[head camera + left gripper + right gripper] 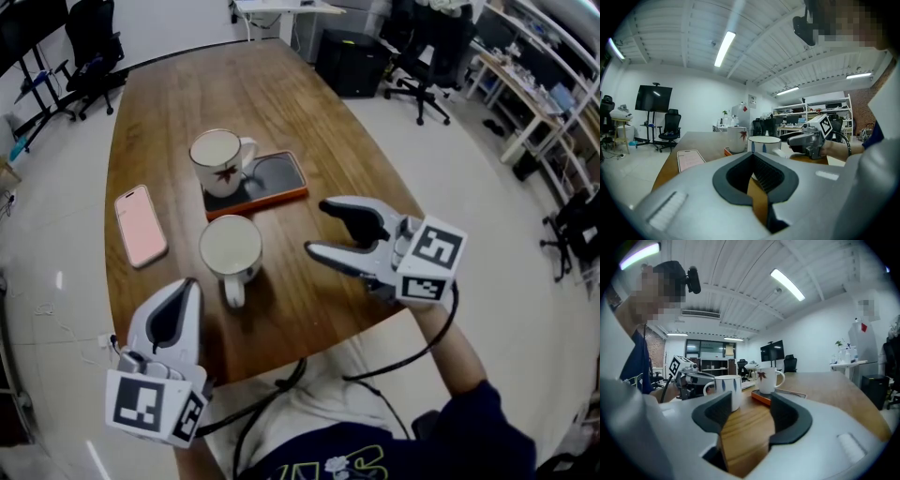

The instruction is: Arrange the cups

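Observation:
Two white cups stand on the wooden table (309,94). The leaf-printed cup (221,160) (737,139) (767,378) rests on a dark tablet with an orange edge (272,183) (761,397). The plain cup (231,248) (764,143) (727,389) stands nearer, its handle towards me. My right gripper (317,227) (749,403) is open and empty, to the right of the plain cup and apart from it. My left gripper (186,286) (752,157) hovers at the table's near edge, short of the plain cup's handle, fingertips together with nothing held.
A pink phone (141,225) (689,159) lies left of the cups. The table's near edge runs just under both grippers. Office chairs (94,47) and desks (525,94) stand around the room on the pale floor.

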The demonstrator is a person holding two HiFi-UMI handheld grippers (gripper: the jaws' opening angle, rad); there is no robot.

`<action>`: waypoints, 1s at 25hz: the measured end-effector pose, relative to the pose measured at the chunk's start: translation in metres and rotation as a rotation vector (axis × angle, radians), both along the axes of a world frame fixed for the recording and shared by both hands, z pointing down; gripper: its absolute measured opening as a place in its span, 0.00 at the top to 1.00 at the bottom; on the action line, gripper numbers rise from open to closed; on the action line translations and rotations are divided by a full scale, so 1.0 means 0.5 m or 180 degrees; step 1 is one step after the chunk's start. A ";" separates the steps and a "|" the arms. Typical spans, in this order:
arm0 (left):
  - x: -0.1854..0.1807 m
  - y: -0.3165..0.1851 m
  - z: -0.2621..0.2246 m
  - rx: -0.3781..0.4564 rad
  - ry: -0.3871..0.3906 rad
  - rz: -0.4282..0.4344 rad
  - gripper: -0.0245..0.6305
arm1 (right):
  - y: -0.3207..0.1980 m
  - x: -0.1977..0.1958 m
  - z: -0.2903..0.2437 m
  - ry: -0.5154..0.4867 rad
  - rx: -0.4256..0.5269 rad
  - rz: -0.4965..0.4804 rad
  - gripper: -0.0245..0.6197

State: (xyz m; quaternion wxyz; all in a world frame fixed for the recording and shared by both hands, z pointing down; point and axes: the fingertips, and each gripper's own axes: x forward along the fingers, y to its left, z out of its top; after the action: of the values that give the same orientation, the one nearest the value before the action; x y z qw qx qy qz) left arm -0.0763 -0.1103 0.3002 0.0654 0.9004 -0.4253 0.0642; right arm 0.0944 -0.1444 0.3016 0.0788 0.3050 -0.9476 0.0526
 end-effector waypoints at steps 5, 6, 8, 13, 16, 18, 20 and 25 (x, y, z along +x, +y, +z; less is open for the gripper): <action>0.036 0.017 -0.002 0.0003 -0.0001 0.0442 0.96 | 0.007 0.043 -0.001 0.0012 -0.0018 0.0381 0.95; 0.041 0.020 -0.003 0.0005 0.0001 0.0509 0.96 | 0.014 0.045 -0.002 0.0010 -0.0014 0.0369 0.95; 0.047 0.024 -0.004 0.0007 0.0005 0.0583 0.96 | 0.028 0.048 -0.003 0.0000 -0.0015 0.0339 0.95; 0.046 0.024 -0.002 -0.0001 0.0003 0.0589 0.96 | 0.057 0.050 -0.003 -0.0007 -0.0005 0.0272 0.95; 0.045 0.024 -0.002 -0.0006 -0.0001 0.0587 0.96 | 0.067 0.045 -0.003 -0.0001 -0.0002 0.0211 0.95; 0.045 0.025 -0.003 -0.0006 0.0001 0.0586 0.96 | 0.066 0.044 -0.002 0.0024 -0.0018 0.0214 0.95; 0.046 0.025 -0.004 -0.0005 0.0003 0.0587 0.96 | 0.060 0.041 0.000 0.0044 -0.0051 0.0221 0.95; 0.045 0.023 -0.005 -0.0007 0.0002 0.0590 0.96 | 0.053 0.029 -0.005 0.0008 -0.0006 0.0120 0.95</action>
State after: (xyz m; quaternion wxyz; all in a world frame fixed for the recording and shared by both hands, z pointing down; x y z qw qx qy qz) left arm -0.0535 -0.0986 0.2977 0.0603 0.9358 -0.3401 0.0701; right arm 0.1092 -0.1178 0.2992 0.0793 0.3227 -0.9416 0.0546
